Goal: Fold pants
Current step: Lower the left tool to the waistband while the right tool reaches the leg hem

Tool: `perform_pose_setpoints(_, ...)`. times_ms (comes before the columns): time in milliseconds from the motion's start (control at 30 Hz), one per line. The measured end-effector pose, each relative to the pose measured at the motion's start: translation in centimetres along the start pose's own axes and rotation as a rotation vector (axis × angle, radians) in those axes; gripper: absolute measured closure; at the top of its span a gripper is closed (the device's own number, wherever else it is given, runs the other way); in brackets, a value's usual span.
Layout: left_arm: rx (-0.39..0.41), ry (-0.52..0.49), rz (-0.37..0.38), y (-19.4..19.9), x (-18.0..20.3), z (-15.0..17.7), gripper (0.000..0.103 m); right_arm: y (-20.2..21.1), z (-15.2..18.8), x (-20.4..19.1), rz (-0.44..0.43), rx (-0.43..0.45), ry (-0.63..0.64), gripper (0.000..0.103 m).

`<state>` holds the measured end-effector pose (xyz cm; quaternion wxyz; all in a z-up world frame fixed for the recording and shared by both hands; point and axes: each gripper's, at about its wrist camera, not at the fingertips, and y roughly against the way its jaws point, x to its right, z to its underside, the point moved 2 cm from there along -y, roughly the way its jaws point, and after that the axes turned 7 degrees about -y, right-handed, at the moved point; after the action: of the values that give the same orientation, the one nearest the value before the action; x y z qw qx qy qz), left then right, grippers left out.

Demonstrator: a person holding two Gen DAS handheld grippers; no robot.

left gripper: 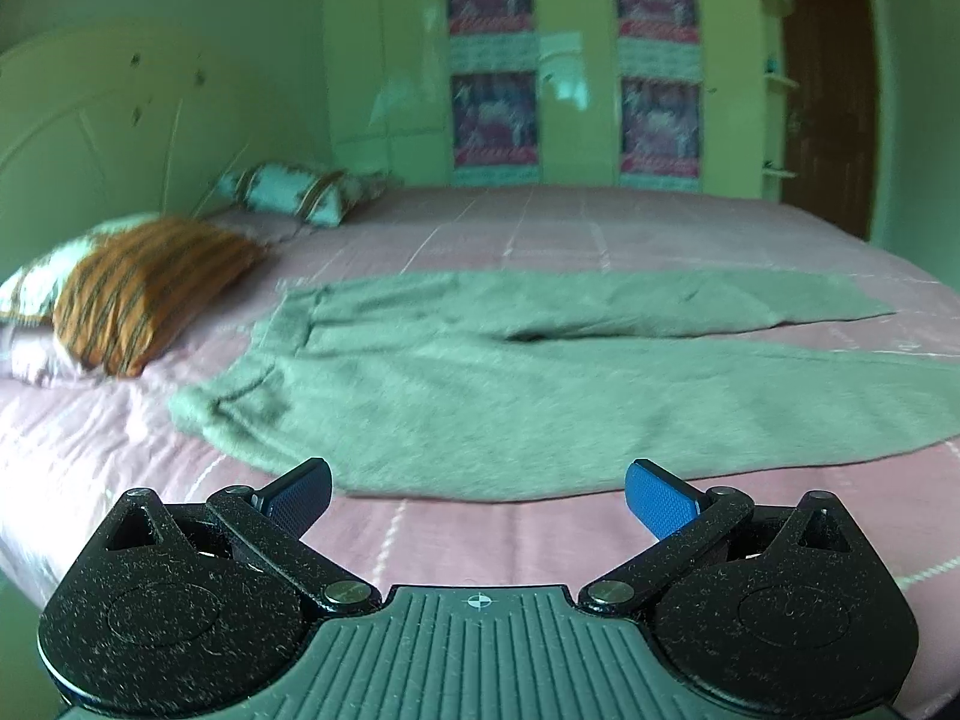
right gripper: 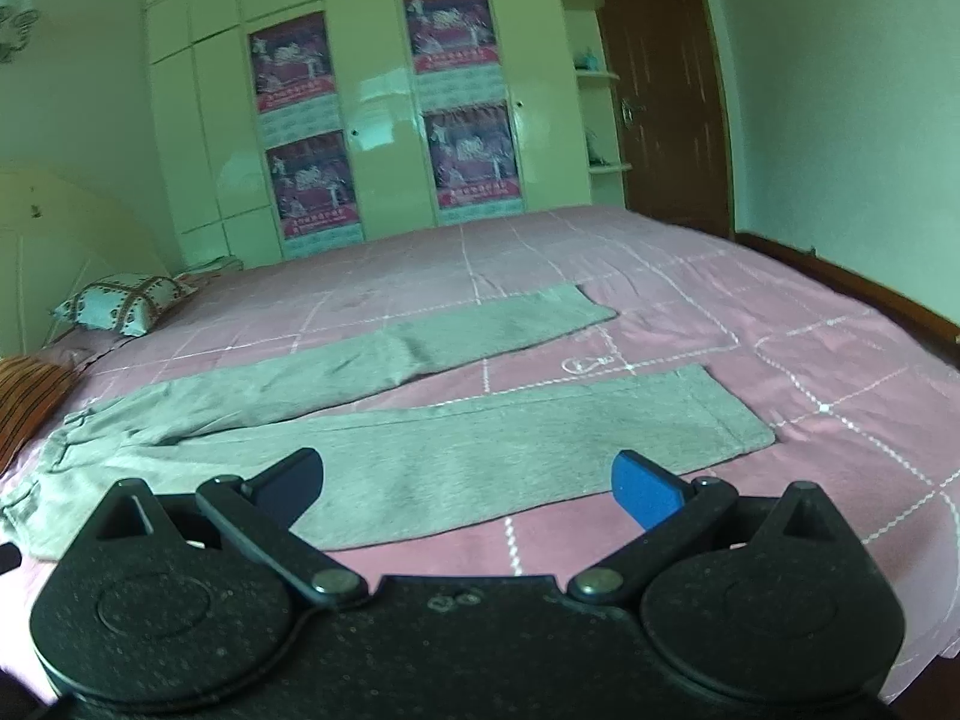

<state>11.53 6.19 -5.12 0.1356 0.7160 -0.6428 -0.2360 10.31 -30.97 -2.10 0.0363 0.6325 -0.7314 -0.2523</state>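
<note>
Now | pants [right gripper: 420, 438] flat, waistband blurred | left hand-held gripper [left gripper: 478, 498] agape | right hand-held gripper [right gripper: 468, 489] agape, empty

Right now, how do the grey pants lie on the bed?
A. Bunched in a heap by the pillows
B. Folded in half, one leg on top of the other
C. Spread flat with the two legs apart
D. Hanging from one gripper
C: the pants lie flat on the pink bed cover, strips of which show between the two legs, and both the left gripper and the right gripper are open and hold nothing.
</note>
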Motion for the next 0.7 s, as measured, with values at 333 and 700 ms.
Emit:
perform_pose_setpoints(333, -0.065, 0.094, 0.008, -12.1, -9.3, -6.3, 0.0, -7.9, -3.1, -3.7, -0.038, -0.081, 0.071, 0.007)
perform_pose_setpoints(700, -0.136, 0.26, 0.086, -32.7, -22.4, -12.1, 0.017, -23.9, -6.7, -19.2, -0.22, -0.196, 0.243, 0.033)
